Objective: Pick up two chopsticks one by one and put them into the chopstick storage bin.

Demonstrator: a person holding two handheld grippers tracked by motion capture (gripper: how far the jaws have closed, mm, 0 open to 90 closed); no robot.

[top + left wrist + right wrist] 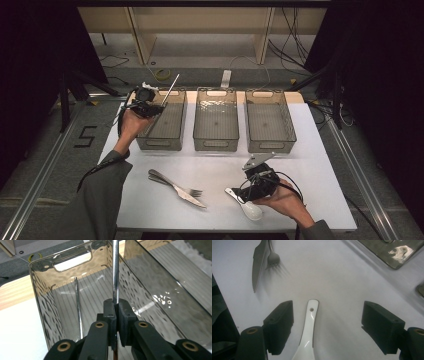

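Clamped tight, the left gripper pinches a slim metal chopstick, which rises steeply above the left bin. A second chopstick already lies inside that bin, against its wall. The step in hand appears to be sorting utensils by kind, with this rod poised for release; the next move calls for lowering it inside the walls and parting the jaws. The middle bin and right bin look unfilled. A knife and fork lie together on the table. The right gripper stands wide, straddling the white spoon without touching it.
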